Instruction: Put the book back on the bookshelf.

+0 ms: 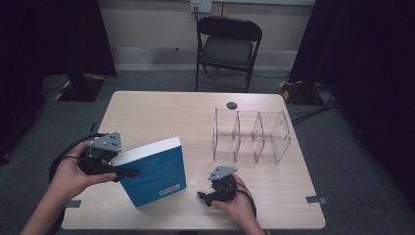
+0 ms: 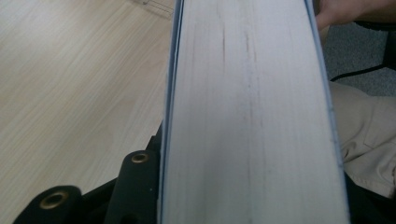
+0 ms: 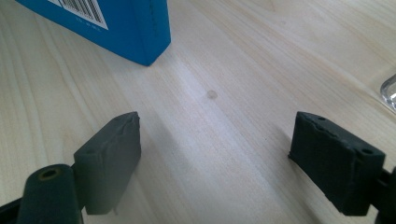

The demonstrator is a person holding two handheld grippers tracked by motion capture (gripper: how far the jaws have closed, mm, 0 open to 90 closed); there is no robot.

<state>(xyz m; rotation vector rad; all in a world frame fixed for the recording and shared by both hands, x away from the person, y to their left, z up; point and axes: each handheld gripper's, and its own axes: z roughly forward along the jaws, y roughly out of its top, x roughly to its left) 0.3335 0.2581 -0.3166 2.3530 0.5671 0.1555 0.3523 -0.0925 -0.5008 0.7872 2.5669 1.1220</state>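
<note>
At the bottom of the high view, right of centre, the right gripper (image 1: 209, 197) rests low over the wooden table (image 1: 161, 105) in the person's right hand (image 1: 241, 203); in the right gripper view its two black jaws stand spread wide with only bare tabletop between them, and a corner of the blue book shows at the upper left of that frame. A little further up and to the left, the left gripper (image 1: 128, 172) is held in the left hand (image 1: 73, 174) and pinches the blue book (image 1: 155, 172) by its near left edge, the book tilted up off the table on its lower edge. In the left gripper view the book's white page block (image 2: 252, 116) runs up the middle of the frame between the jaws, which press on its covers. Beyond, right of centre, a clear acrylic divided organiser (image 1: 250, 135) stands well apart from the book. A small dark round object (image 1: 231, 105) lies near the table's far edge, and a black folding chair (image 1: 228, 46) stands behind at the top centre.
</note>
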